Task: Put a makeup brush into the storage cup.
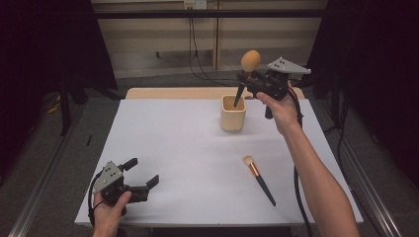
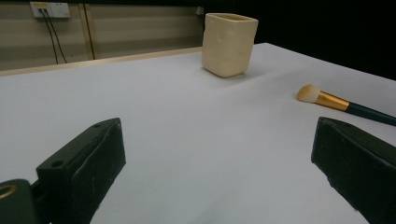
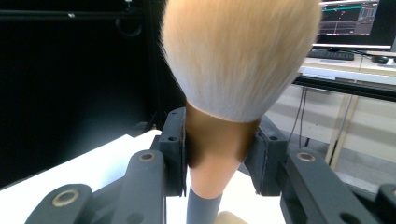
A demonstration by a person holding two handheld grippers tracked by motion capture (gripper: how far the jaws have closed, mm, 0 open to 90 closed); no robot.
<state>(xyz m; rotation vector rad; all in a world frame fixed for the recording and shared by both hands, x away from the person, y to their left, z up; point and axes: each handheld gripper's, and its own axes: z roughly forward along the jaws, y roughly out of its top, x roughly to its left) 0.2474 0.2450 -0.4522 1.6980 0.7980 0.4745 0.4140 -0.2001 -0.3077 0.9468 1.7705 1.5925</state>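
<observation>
upper right of the frame, the right gripper [image 1: 245, 79] is clamping a light, soft-bristled powder brush [image 1: 247, 71] by its stiff ferrule over the cup [image 1: 232, 120], while the left gripper [image 1: 143, 177] is sitting wide open.

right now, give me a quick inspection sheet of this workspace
surface: white rectangular tabletop, flat, no spills seen
job's things: large fluffy tan powder brush held upright above the cream square holder cup, handle tip at its mouth; small makeup brush with gold ferrule and dark handle lying flat in front of the cup
clutter: nothing seen
grippers: right tongs shut on the large brush's ferrule; left tongs open, holding nothing, low at the near left corner
cables: black cable trails along the right forearm; two dark leads hang from a wall socket
surroundings: dark curtains both sides, pale wall panel behind, monitor seen in the right gripper view
</observation>
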